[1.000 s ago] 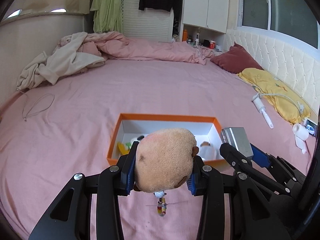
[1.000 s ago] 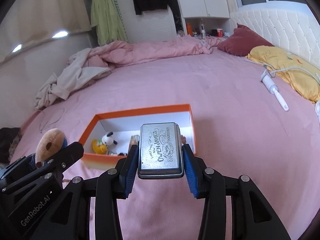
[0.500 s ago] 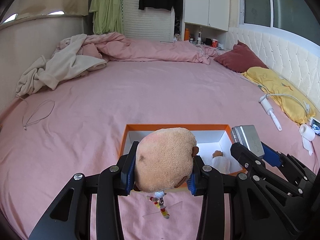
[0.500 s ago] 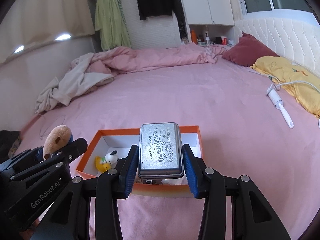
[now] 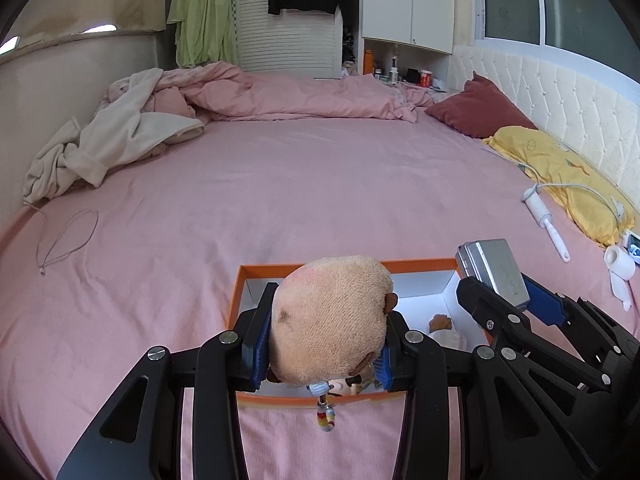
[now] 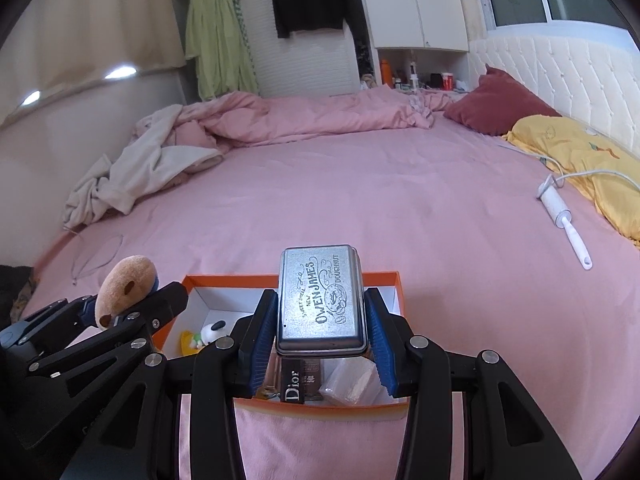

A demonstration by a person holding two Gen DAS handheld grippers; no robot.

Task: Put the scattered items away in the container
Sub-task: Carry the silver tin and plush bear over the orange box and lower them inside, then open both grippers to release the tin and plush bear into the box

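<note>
Box [image 6: 394, 286] sitting at 12 o'clock; left claw [image 5: 322, 338] gripping plush toy [image 5: 330, 316], right claw [image 6: 320, 328] gripping tin [image 6: 322, 304]; claws risking colliding over it.

Fuzzy plush toy [image 5: 330, 320]; dull, probably metal tin [image 6: 322, 304]

A home bedroom: a pink-sheeted bed [image 5: 280, 184] with pillows [image 5: 476, 114], hanging clothes [image 5: 202, 12] and a white cupboard [image 5: 408, 0].

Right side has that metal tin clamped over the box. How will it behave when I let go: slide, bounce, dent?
The metal tin looks rigid and smooth, so it may slip fast off the blue fingers. It hangs over the orange box, which already holds small items, so it will probably land tilted on them. Likely light; denting seems unlikely.
</note>
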